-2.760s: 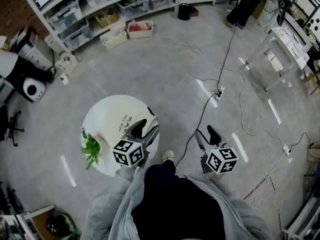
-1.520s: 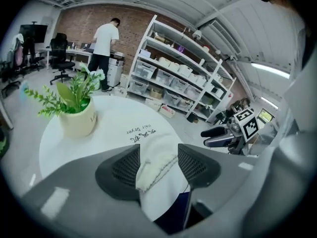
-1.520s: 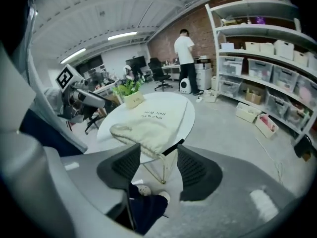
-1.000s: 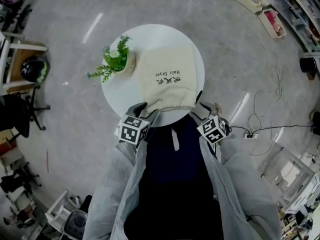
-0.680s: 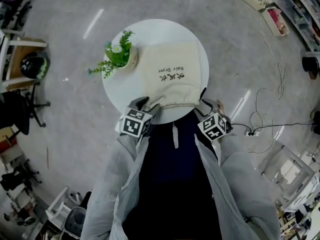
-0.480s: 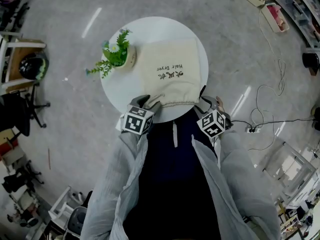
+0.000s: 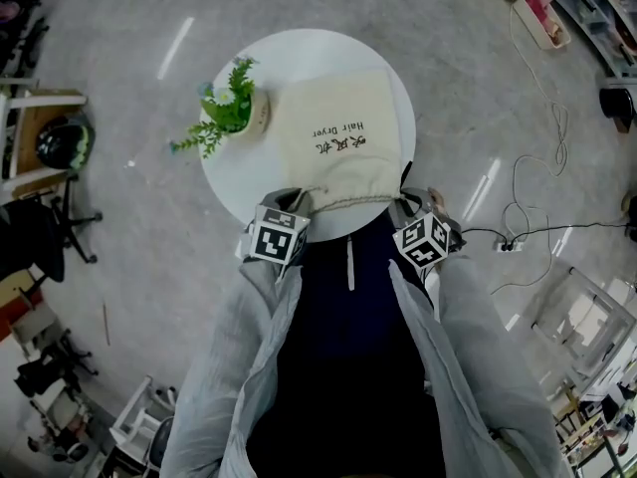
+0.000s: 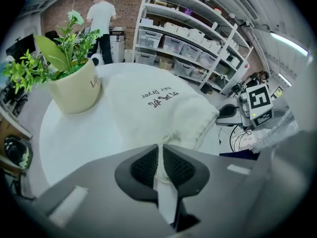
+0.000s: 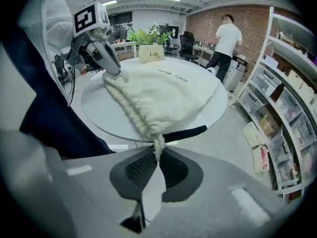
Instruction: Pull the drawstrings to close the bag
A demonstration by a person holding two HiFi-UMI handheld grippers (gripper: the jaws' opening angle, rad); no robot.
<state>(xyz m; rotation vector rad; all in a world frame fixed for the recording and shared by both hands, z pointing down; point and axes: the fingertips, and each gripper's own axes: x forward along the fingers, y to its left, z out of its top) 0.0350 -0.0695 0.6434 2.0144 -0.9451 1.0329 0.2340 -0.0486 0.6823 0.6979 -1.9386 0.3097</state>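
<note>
Bag [image 7: 343, 147], cream cloth, mouth puckered, on round white table [image 7: 239, 187]; L claw [image 8: 159, 155], R claw [image 9: 157, 157] just clamped on cord drawstrings [image 9: 158, 145].

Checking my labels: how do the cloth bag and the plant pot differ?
The bag lies flat, its mouth gathered at the near edge of the table; the pot stands upright further back. The bag covers far more surface than the pot. Both are cream with dark print.

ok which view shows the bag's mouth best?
Right gripper view: the gathered mouth runs whole from the drawstring in its jaws across to the left gripper. Head view shows it small, from above. Left gripper view catches only the near end, foreshortened.
</note>
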